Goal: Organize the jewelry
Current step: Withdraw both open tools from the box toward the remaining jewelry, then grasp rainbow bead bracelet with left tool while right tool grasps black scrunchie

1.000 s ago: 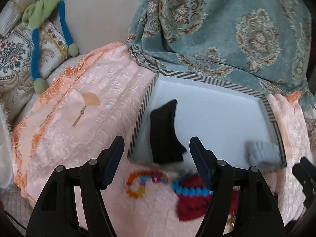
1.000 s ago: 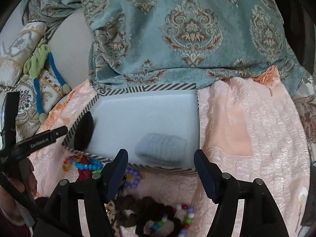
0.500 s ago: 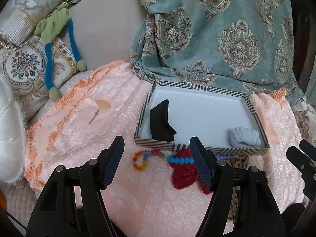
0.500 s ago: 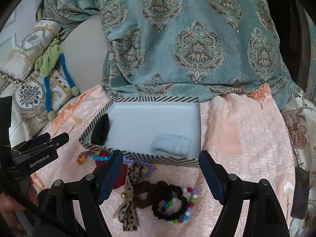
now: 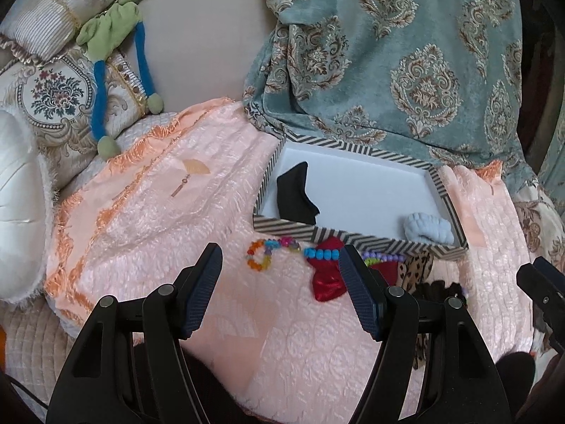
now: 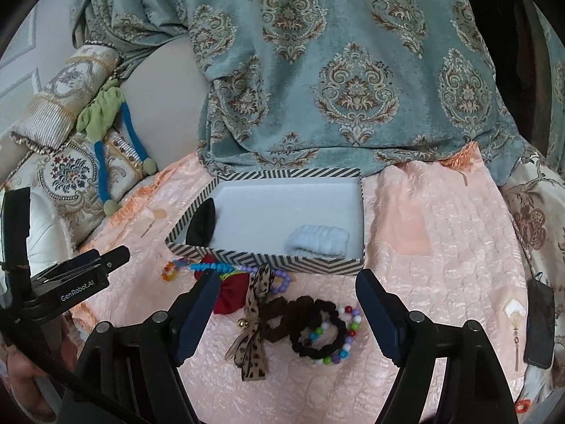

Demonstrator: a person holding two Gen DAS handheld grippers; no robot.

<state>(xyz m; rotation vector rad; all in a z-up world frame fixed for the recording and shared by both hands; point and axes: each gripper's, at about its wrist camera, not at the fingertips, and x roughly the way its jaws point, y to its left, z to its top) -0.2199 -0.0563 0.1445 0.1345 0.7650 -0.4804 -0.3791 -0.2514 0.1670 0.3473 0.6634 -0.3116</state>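
Note:
A striped-rim white box (image 6: 268, 263) (image 5: 367, 238) lies on the pink bedspread and holds a black scrunchie (image 6: 203, 224) (image 5: 295, 194) and a light-blue scrunchie (image 6: 317, 242) (image 5: 427, 228). In front of it lie a multicolour bead bracelet (image 5: 261, 256), a blue bead strand (image 6: 212, 267), a red bow (image 5: 326, 270) (image 6: 231, 291), a leopard bow (image 6: 254, 328), a brown scrunchie (image 6: 282, 314) and a black scrunchie with coloured beads (image 6: 323, 332). My left gripper (image 5: 280, 265) is open and empty, held back from the bracelets. My right gripper (image 6: 287, 291) is open and empty above the scrunchies.
A teal patterned blanket (image 6: 335, 70) hangs behind the box. Embroidered cushions (image 5: 60, 95) with a green and blue scrunchie (image 5: 109, 35) sit at the left, a white pillow (image 5: 17, 212) nearer. A dark phone-like object (image 6: 538, 321) lies at the right edge.
Both grippers have pulled back and up from the box, so the jewelry in front of it has come into view. Both stayed open and empty.

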